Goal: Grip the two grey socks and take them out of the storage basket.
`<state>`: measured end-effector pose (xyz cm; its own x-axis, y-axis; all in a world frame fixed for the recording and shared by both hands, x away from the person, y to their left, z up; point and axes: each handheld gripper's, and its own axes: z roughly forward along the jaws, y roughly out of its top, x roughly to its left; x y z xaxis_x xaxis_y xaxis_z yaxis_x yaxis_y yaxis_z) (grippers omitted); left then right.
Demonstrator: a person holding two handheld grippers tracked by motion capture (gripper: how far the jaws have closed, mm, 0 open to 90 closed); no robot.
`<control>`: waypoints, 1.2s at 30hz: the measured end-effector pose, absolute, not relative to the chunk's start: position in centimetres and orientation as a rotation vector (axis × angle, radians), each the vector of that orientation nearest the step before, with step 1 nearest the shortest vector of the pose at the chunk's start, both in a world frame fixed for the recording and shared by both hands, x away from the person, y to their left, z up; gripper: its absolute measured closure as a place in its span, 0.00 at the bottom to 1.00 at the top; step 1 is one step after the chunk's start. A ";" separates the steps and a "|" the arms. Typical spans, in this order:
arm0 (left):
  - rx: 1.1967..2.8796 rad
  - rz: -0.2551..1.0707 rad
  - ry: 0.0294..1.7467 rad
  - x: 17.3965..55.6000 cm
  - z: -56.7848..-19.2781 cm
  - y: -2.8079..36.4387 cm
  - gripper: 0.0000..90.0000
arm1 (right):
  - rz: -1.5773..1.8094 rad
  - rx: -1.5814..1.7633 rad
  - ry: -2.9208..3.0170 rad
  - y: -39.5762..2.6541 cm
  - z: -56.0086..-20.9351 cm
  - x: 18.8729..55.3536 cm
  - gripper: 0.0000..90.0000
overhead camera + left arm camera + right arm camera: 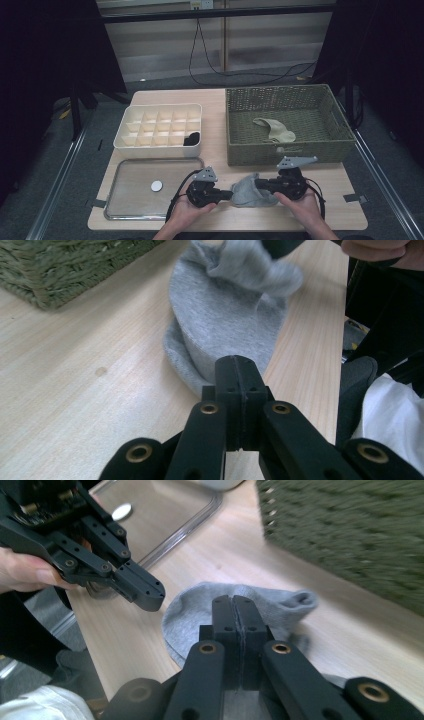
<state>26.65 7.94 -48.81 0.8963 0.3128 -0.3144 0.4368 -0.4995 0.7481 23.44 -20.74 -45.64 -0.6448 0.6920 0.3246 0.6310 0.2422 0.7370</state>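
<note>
A grey sock (250, 192) lies crumpled on the wooden table near its front edge, between my two grippers. My left gripper (231, 194) comes in from the left, its jaws shut on the sock's near edge (200, 355). From the right, my right gripper (257, 184) has its jaws shut on the sock's other end, and a thin line of grey cloth shows between them (233, 602). In the left gripper view that end of the sock (250, 265) is lifted off the table. The left gripper (150, 597) also shows in the right gripper view, beside the sock (195, 615).
A green woven basket (285, 155) stands behind the grippers with a beige sock (274, 129) in it. A white divided box (150, 146) at the back left holds a black item (191, 139). A metal tray (120, 170) at the front left carries a white disc (156, 186).
</note>
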 end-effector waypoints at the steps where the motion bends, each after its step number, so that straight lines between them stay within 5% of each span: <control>1: 2.134 -0.167 0.540 26.7 -48.8 8.0 1.00 | 1.388 1.304 2.407 -21.1 -45.5 23.4 1.00; 20: 2.120 -0.149 0.555 26.9 -48.6 7.6 0.86 | 1.303 1.433 2.296 -25.6 -46.5 24.5 0.99; 36: 2.146 -0.141 0.535 27.5 -48.2 7.1 0.85 | 1.411 1.412 2.248 -26.4 -45.6 23.4 0.75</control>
